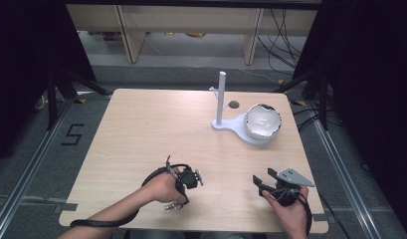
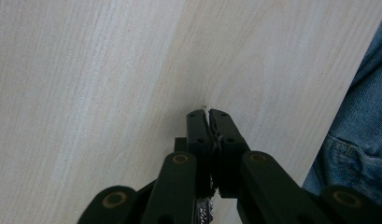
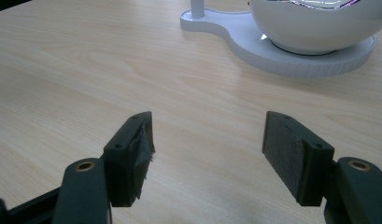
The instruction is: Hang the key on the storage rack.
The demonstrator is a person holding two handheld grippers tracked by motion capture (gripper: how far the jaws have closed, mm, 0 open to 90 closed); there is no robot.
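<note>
— Item one: our left gripper (image 1: pixel 197 178). Condition?

— Jaws pressed together, pads meeting with nothing between them, as the left gripper view (image 2: pixel 208 122) shows. Our left hand (image 1: pixel 163 188) wraps its body; the forearm enters from the bottom edge, angled up and rightward, cable looping beneath.

— Item two: our right gripper (image 1: pixel 263 180).

— Jaws spread wide, both pads bare in the right gripper view (image 3: pixel 207 140). Our right hand (image 1: pixel 289 206) grips it from below, grey plate on top, pointing up-left.
</note>
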